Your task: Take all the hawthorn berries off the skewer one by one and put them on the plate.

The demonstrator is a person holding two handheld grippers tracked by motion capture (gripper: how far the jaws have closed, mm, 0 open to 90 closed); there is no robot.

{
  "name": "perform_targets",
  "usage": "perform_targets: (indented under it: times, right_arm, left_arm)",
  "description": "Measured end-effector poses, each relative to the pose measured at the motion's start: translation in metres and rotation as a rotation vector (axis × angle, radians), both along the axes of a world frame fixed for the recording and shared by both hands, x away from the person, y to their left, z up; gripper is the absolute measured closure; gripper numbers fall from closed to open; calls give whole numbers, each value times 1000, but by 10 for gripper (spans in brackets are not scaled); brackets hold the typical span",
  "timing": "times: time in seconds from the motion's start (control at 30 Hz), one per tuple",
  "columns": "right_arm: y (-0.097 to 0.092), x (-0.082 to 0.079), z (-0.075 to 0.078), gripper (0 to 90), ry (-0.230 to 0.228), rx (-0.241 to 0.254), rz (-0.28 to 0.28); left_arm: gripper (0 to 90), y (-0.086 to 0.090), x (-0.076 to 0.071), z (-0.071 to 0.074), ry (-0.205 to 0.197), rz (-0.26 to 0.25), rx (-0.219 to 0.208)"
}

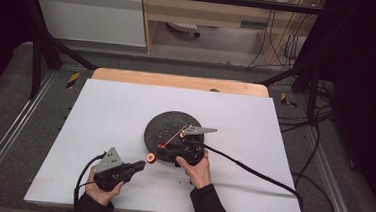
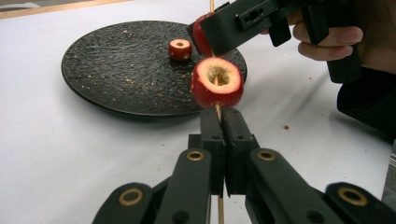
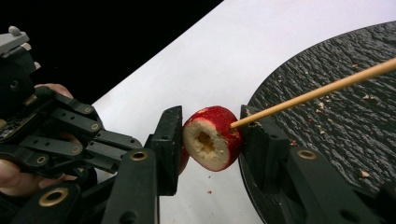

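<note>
Left gripper [image 2: 219, 116] pinching wooden skewer [image 2: 217, 111] steady; right gripper [image 3: 210, 137] clamped on second hawthorn [image 3: 212, 137], likely sliding it along, beside black plate [image 2: 116, 70] on desk [image 1: 125, 111].

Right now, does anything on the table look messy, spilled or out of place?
Yes: reddish crumbs litter the black plate, and a few specks lie on the white table beside it. One cored red fruit piece sits loose on the plate; the others are threaded on the skewer.
</note>
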State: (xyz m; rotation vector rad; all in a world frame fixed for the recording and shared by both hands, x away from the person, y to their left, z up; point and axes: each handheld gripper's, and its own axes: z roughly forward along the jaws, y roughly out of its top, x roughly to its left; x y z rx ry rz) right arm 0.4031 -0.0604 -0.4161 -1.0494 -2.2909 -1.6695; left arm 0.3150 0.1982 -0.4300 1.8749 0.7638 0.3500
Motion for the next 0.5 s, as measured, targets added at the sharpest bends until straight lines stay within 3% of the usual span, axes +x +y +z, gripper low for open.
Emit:
perform_targets:
  times: [0.23, 0.5]
  right_arm:
    - [-4, 2, 6, 618, -2, -3, -16]
    - [-14, 10, 22, 620, -33, -14, -56]
  left_arm:
    - [883, 1, -1, 2, -6, 0, -5]
    - [883, 4, -2, 4, -18, 2, -16]
